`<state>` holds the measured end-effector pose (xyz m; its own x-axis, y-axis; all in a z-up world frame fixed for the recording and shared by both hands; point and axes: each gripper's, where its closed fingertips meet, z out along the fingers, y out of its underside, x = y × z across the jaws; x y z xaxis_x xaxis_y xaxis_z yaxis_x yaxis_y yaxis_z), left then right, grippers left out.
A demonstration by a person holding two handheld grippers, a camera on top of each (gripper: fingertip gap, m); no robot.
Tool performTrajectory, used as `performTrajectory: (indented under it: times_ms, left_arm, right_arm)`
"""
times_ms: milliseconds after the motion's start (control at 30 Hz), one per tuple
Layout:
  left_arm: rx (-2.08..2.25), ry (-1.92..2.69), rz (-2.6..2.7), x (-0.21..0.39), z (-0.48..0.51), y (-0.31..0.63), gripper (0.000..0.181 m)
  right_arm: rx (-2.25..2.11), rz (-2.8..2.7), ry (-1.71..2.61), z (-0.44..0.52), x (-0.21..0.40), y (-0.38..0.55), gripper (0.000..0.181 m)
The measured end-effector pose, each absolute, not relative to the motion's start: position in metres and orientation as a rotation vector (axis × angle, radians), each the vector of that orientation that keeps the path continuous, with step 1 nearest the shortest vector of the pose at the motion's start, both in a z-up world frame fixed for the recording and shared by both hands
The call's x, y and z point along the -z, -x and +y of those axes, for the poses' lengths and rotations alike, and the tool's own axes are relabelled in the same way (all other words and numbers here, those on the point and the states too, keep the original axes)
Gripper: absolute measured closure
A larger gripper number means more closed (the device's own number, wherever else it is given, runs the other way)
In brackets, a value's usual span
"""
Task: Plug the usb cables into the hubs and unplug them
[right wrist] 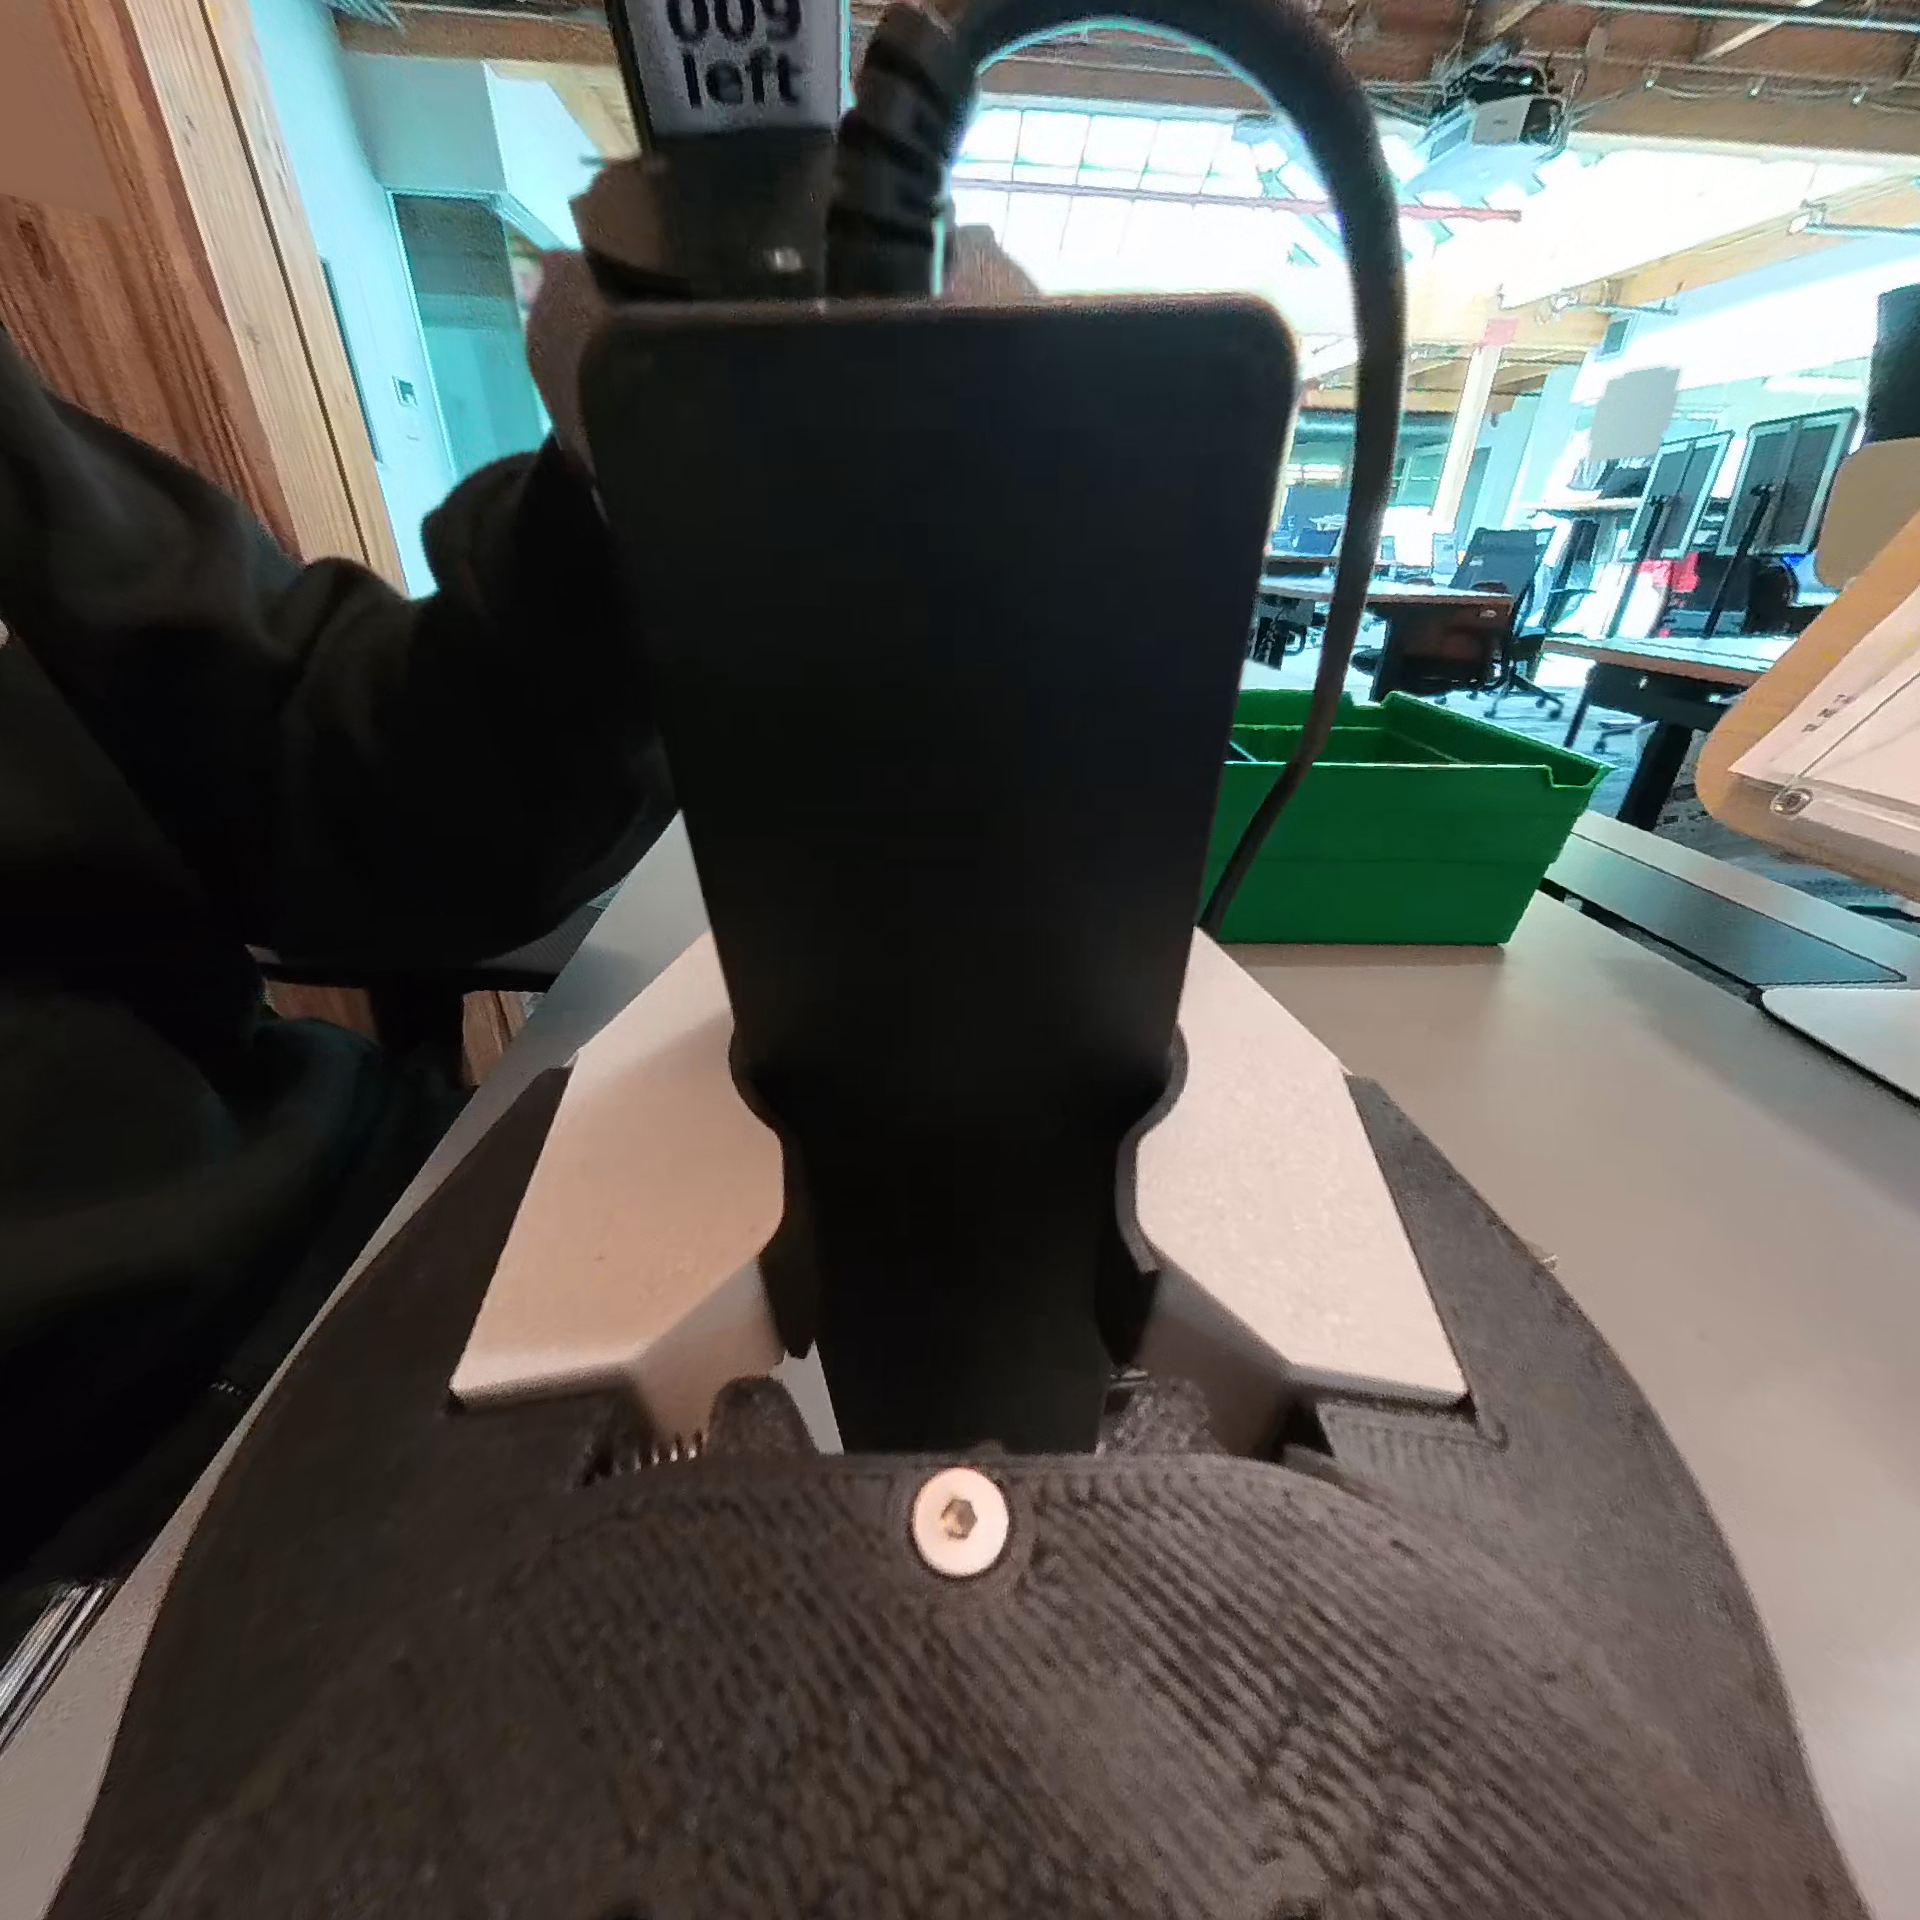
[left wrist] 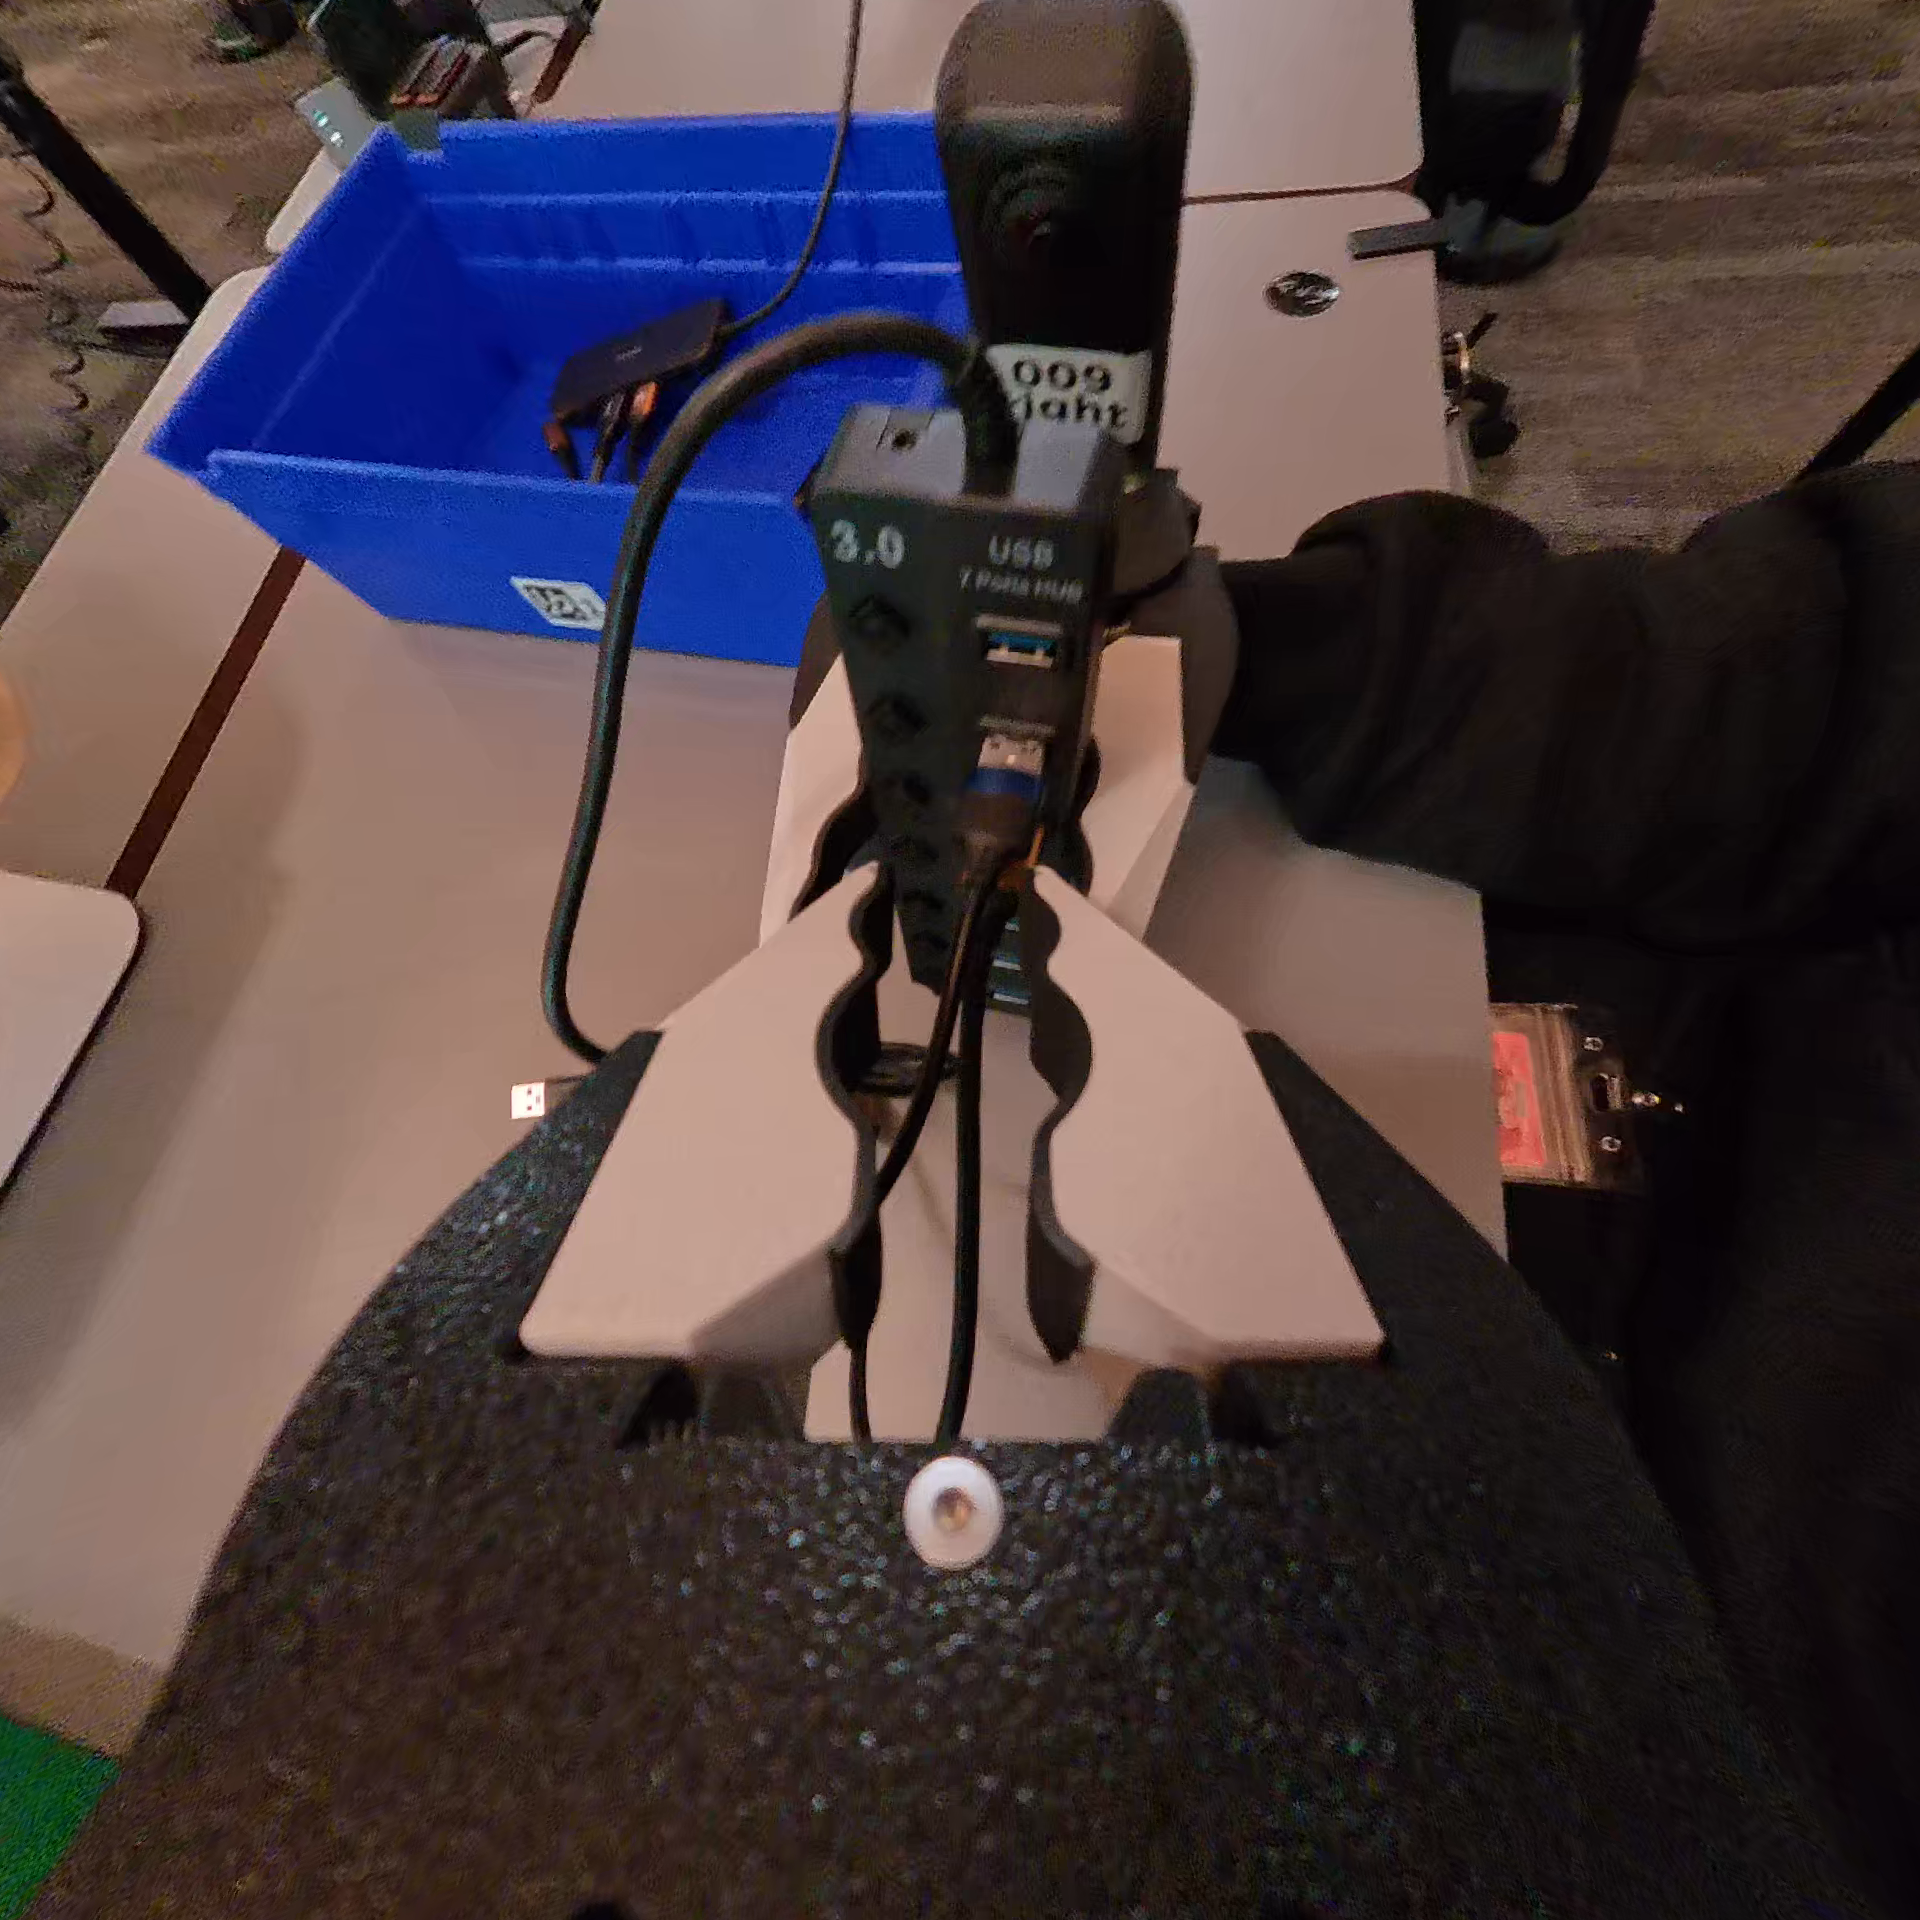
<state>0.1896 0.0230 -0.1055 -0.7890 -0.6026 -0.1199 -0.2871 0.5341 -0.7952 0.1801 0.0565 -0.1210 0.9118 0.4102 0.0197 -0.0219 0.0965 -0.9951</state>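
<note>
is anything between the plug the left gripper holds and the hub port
Nothing visible does. The left gripper holds the cable plug with its tip right at a port on the hub, which the right gripper grips from behind.

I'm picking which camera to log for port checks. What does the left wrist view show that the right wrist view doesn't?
Only the left wrist view shows the hub's port face, the USB plug at its second port, held by the left tongs, and the blue bin holding another hub. Only the right wrist view shows the hub's blank back, the right tongs clamping it, and a green bin. Both show the hub's own black cable and the table.
</note>
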Motion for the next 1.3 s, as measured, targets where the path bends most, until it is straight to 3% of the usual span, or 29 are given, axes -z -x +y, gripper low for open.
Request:
performTrajectory:
  times_ms: [100, 1300]
  left_arm:
    - [1.223, 0.720, 2.393, 0.106, 0.018, -0.185, 0.169]
    - [1.168, 0.575, 2.439, 0.109, 0.021, -0.180, 0.169]
  right_arm:
    - [-0.314, -0.332, 1.466, 0.057, 0.124, -0.181, 0.119]
    - [-0.294, -0.391, 1.558, 0.064, 0.138, -0.172, 0.118]
